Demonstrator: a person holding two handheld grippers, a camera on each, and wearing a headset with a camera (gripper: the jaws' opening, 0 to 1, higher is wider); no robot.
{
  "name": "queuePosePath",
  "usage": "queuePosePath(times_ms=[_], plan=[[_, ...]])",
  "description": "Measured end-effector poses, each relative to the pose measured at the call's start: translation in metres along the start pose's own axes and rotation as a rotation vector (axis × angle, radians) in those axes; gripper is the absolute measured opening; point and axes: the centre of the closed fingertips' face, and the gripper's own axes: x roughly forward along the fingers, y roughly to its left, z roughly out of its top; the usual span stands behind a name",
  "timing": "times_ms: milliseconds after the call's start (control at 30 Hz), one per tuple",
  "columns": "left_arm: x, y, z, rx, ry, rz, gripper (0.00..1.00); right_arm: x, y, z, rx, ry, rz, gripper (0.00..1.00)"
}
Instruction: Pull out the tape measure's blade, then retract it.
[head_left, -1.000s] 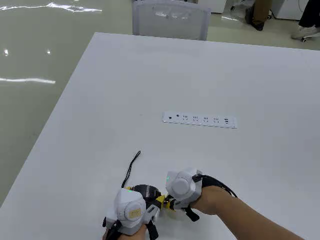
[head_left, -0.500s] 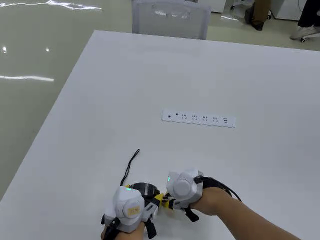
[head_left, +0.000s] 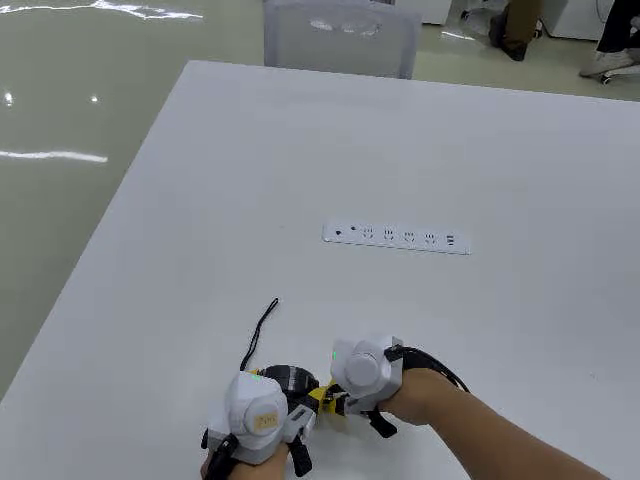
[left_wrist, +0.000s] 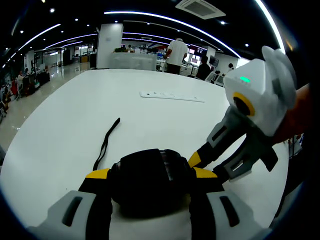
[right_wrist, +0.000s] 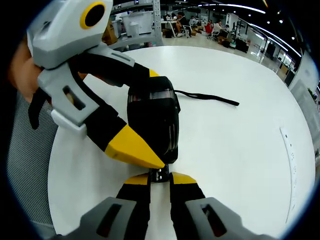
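Note:
The black round tape measure (head_left: 291, 380) lies on the white table near its front edge, and its thin black strap (head_left: 259, 331) trails away across the top. My left gripper (head_left: 292, 398) is shut on the case (left_wrist: 150, 187), one yellow-tipped finger on each side. From the right, my right gripper (head_left: 326, 399) meets the case edge. In the right gripper view its jaws (right_wrist: 159, 178) are pinched on the small metal blade tip (right_wrist: 159, 173) at the foot of the case (right_wrist: 152, 117). No length of blade shows outside the case.
A white power strip (head_left: 397, 238) lies flat in the middle of the table (head_left: 300, 170). A grey chair (head_left: 340, 35) stands behind the far edge. The table's left edge drops to a glossy floor (head_left: 70, 120).
The head camera has shifted slightly. Both grippers and the tape measure keep the same pose.

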Motion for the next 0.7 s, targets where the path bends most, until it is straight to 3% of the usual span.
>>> queuePosePath(times_ms=[700], plan=[[-0.0023,-0.0018,0.0019,-0.001,0.004,-0.005,0.59,0.0093,-0.0043,-0.0007,0.015,-0.022,-0.004,0.14]])
